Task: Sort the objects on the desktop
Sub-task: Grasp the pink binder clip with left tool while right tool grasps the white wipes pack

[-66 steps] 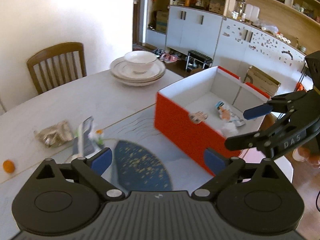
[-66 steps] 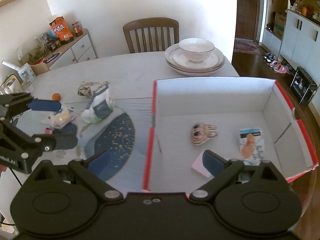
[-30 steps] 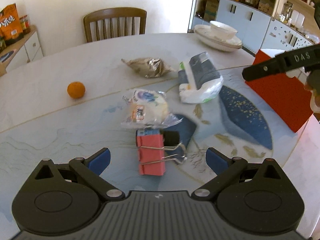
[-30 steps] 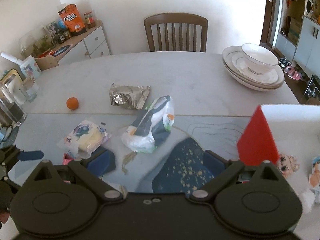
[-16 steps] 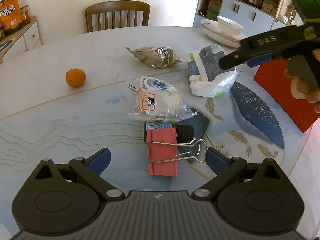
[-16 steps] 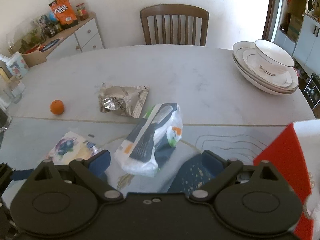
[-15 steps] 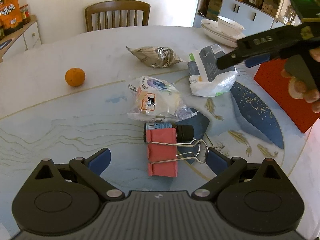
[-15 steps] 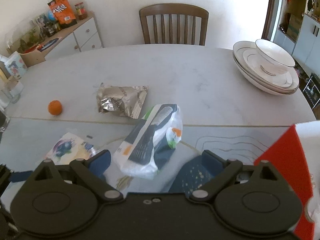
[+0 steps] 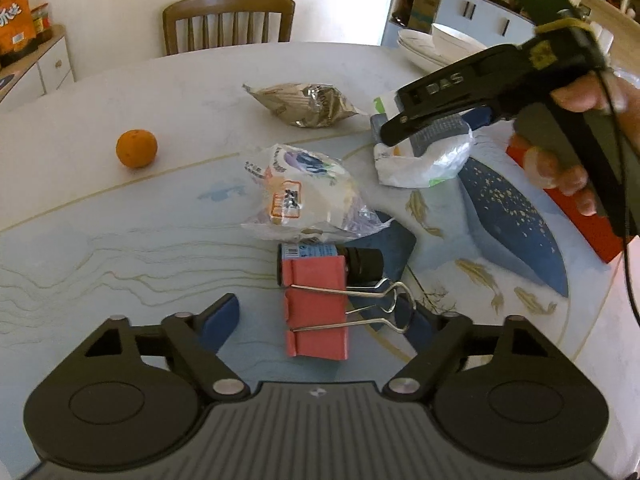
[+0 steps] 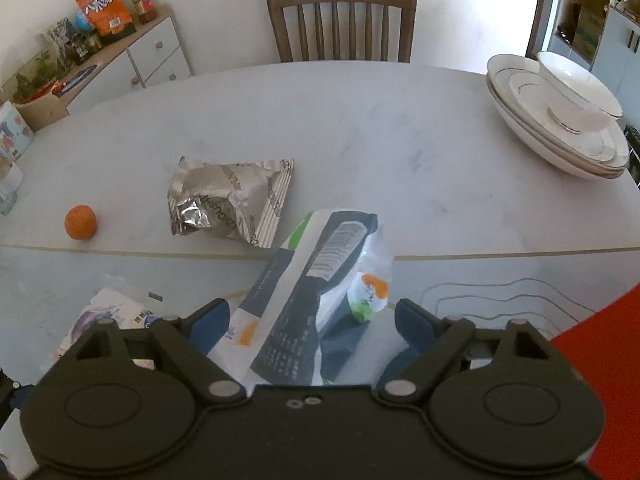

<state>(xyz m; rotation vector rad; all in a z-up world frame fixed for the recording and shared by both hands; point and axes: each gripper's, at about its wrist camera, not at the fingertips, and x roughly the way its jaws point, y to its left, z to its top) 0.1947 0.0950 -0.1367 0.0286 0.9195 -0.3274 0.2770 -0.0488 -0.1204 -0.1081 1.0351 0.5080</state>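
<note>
Table, left to right: orange alone at far left; silver foil packet; clear-wrapped bun just behind small bottle and red binder clip. Left gripper spread wide, clip between its fingers, untouched. White-and-navy tissue pack right of those, right gripper spread around it, not pinching. Red box at far right, bowl on plates behind.
</note>
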